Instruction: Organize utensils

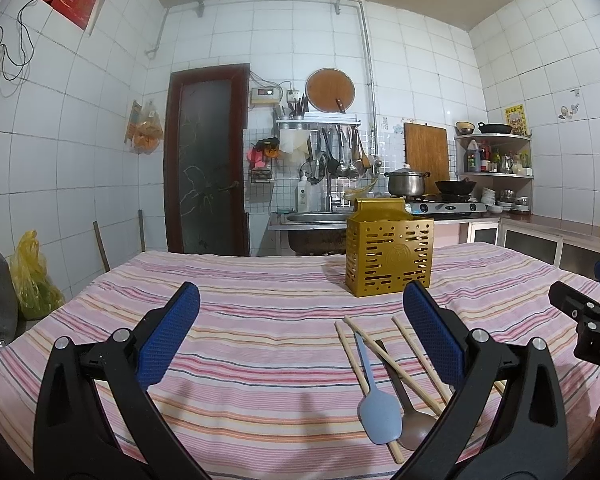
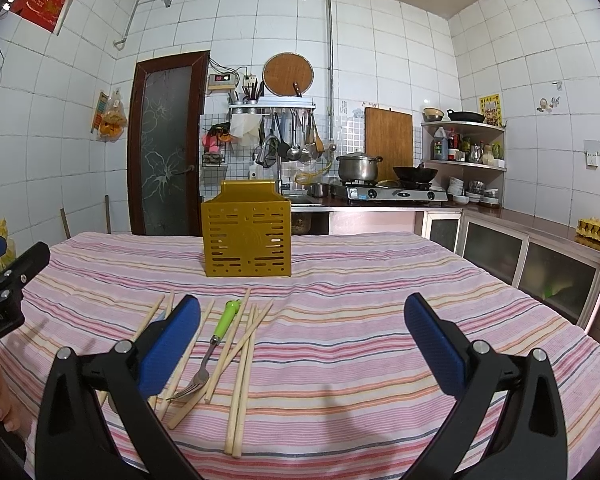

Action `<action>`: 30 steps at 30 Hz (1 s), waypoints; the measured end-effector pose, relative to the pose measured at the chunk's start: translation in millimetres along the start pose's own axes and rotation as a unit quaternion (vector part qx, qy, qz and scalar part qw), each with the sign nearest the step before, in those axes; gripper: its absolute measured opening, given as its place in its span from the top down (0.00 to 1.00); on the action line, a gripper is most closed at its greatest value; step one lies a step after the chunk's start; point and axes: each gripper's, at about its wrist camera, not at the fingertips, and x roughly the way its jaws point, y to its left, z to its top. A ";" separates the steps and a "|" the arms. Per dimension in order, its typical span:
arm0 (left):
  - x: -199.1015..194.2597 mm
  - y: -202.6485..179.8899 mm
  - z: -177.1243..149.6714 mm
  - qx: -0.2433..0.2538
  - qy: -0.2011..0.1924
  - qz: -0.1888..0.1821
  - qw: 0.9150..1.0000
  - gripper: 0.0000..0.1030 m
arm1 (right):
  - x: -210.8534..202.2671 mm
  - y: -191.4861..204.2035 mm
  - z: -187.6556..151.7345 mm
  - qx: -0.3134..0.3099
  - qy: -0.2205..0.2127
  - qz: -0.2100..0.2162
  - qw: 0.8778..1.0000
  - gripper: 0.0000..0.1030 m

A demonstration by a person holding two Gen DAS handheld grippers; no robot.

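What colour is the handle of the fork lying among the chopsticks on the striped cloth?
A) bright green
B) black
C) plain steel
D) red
A: in the right wrist view the fork has a bright green handle above its metal tines, and it lies among the chopsticks on the striped cloth.

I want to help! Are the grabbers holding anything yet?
No. The left gripper and right gripper are both open and empty; the chopsticks lie on the cloth.
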 end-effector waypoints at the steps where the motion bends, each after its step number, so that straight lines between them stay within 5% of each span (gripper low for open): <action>1: -0.2 0.4 0.0 -0.001 0.000 0.001 1.000 0.05 | -0.1 -0.2 0.3 0.001 0.000 0.000 1.000 0.04; 30: 0.5 11.8 1.6 -0.019 0.003 0.015 1.000 0.05 | -0.5 -5.2 0.9 0.007 -0.005 0.004 1.000 0.04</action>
